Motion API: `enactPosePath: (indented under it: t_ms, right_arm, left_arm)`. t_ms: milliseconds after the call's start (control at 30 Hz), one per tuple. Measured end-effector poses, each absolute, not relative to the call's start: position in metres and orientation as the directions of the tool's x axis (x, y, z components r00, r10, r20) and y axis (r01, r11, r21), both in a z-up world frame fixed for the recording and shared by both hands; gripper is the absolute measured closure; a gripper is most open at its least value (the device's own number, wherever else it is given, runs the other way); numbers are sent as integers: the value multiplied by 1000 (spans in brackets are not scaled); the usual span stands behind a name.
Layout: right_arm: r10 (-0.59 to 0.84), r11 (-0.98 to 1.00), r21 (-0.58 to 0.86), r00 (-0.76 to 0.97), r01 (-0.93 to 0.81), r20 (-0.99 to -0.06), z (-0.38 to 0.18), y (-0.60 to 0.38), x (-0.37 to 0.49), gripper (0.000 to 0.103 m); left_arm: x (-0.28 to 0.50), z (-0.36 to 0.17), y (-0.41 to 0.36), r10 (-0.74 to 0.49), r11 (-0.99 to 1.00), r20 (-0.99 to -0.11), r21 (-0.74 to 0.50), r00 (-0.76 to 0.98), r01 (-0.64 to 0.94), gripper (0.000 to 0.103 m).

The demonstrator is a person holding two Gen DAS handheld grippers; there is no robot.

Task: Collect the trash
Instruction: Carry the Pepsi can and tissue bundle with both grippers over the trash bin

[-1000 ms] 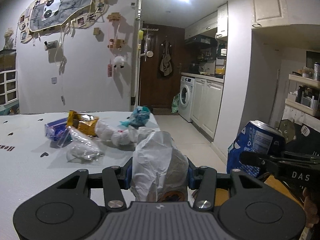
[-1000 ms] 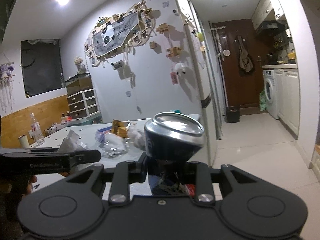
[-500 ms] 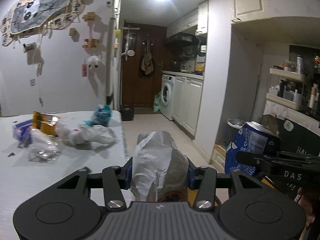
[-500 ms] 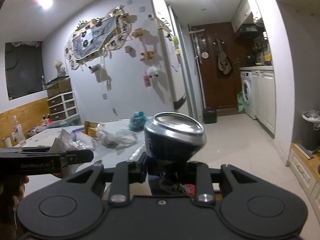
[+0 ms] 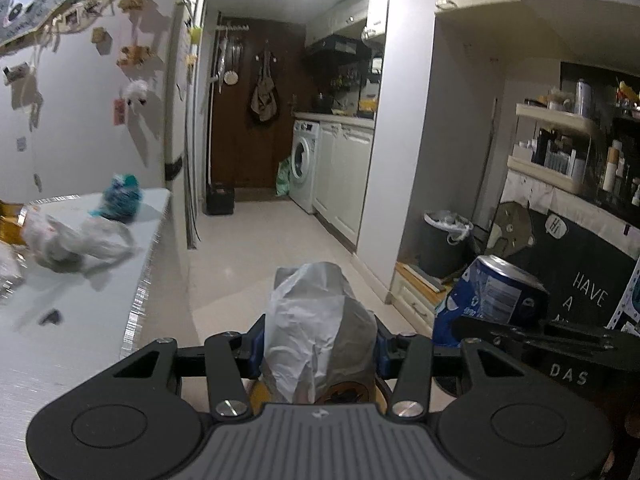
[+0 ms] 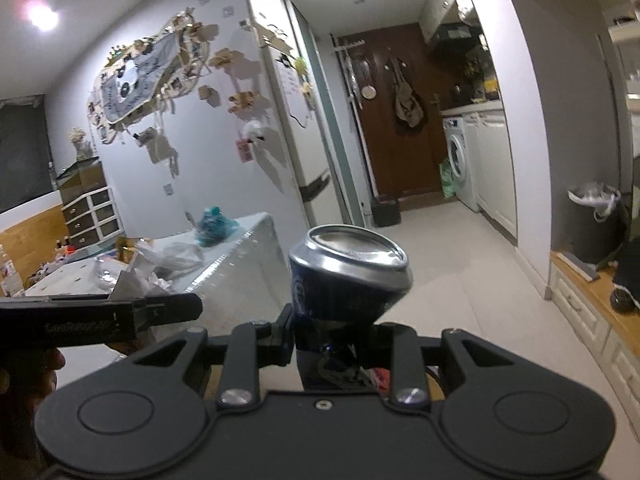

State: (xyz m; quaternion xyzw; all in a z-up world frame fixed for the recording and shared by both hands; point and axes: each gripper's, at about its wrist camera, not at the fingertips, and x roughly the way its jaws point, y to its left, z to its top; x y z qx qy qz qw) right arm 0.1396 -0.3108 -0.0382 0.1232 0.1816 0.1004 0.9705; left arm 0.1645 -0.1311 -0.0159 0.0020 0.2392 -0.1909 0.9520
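My left gripper (image 5: pixel 318 350) is shut on a crumpled white plastic wrapper (image 5: pixel 316 320) and holds it in the air over the floor, right of the table. My right gripper (image 6: pixel 340 338) is shut on a dented blue drink can (image 6: pixel 348 276), which also shows in the left wrist view (image 5: pixel 486 296). A dark trash bin with a white liner (image 5: pixel 444 240) stands on the floor by the right wall, ahead of both grippers; it also shows in the right wrist view (image 6: pixel 596 224). More trash lies on the white table (image 5: pixel 80 300): a clear bag (image 5: pixel 72 240) and a teal wad (image 5: pixel 120 200).
A white wall corner (image 5: pixel 400 160) stands between the bin and the kitchen cabinets. A washing machine (image 5: pixel 304 168) and a brown door (image 5: pixel 248 120) are down the hall. Shelves with bottles (image 5: pixel 568 148) and a low wooden ledge (image 6: pixel 592 304) are at the right.
Both grippers have swung right, away from the table and toward the hall. The table trash has slid to the left of both views and the trash bin has come into view.
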Motion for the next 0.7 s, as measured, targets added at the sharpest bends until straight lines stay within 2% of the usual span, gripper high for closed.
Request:
enactPosePath:
  t_ms: [467, 700]
  right_arm:
    - [232, 931, 360, 857, -59, -461, -107, -354, 208, 74]
    - [301, 927, 361, 770, -99, -562, -143, -347, 264, 73]
  left_arm:
    - [234, -98, -179, -317, 945, -606, -133, 730, 300, 53]
    - [277, -145, -188, -267, 959, -694, -121, 669, 257, 53]
